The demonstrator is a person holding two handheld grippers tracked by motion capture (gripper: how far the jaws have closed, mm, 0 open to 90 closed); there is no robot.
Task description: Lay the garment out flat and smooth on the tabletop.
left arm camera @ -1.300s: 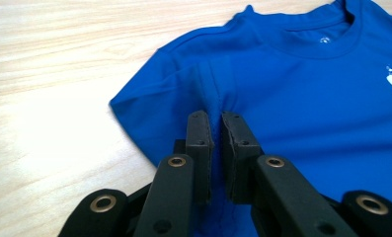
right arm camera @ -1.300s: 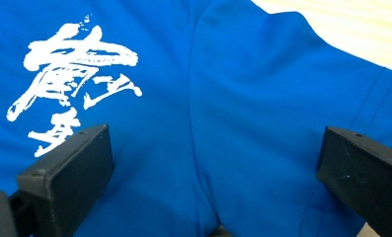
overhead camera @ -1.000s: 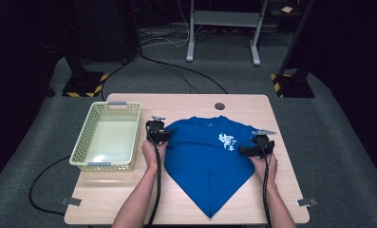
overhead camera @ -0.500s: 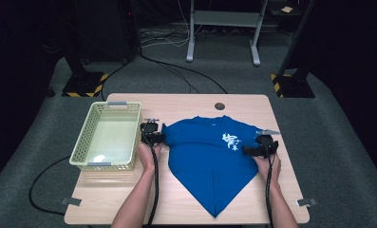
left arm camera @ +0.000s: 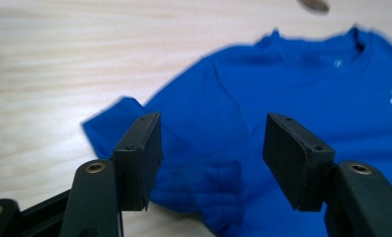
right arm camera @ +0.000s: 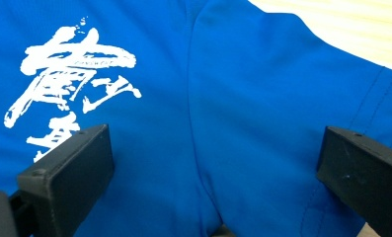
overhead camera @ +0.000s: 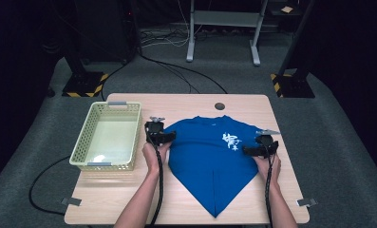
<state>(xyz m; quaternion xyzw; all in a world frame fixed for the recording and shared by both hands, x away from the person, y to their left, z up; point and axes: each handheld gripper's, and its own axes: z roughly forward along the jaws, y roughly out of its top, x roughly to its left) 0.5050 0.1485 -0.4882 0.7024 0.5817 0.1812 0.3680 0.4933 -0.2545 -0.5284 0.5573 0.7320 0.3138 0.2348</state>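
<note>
A blue T-shirt (overhead camera: 210, 156) with white lettering (overhead camera: 231, 140) lies flat on the wooden table (overhead camera: 186, 102), its lower part folded to a point near the front edge. My left gripper (overhead camera: 166, 137) hovers at the shirt's left sleeve (left arm camera: 134, 123). Its jaws have just been opening and stand apart over the cloth (left arm camera: 211, 163), pressing on nothing. At the right sleeve (right arm camera: 292, 98) my right gripper (overhead camera: 248, 151) is open too, its pads (right arm camera: 70, 173) wide apart above the blue fabric beside the lettering (right arm camera: 70, 79).
A pale yellow plastic basket (overhead camera: 81, 152) stands on the table's left side, close to my left hand. A round cable hole (overhead camera: 219, 106) sits behind the shirt's collar. Cables trail from both grippers toward the front edge.
The left gripper's jaws have opened and let the left sleeve lie on the table; that hand shifted slightly sideways. The right gripper has stayed where it was.
</note>
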